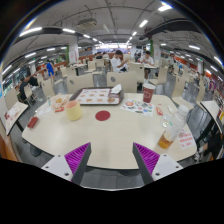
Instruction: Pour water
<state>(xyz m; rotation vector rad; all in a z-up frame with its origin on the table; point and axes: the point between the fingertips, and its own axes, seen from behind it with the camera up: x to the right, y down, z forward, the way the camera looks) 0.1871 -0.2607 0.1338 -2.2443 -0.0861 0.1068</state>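
Observation:
My gripper point(112, 160) is open and empty, its two purple pads point(76, 156) wide apart above the near part of a round beige table point(110, 135). Beyond the fingers a red coaster point(102, 115) lies near the table's middle. A cup with a dark drink point(148, 94) stands at the far right. A clear glass of amber drink point(167, 137) stands to the right, nearer me. A yellowish cup point(73, 109) and a clear cup point(58, 103) stand to the left. Nothing is between the fingers.
A tray with paper point(98, 96) lies at the table's far side. Small cards point(138, 105) lie by the dark cup. A red item point(33, 122) lies at the left edge. Chairs, other tables and seated people point(118, 60) fill the hall beyond.

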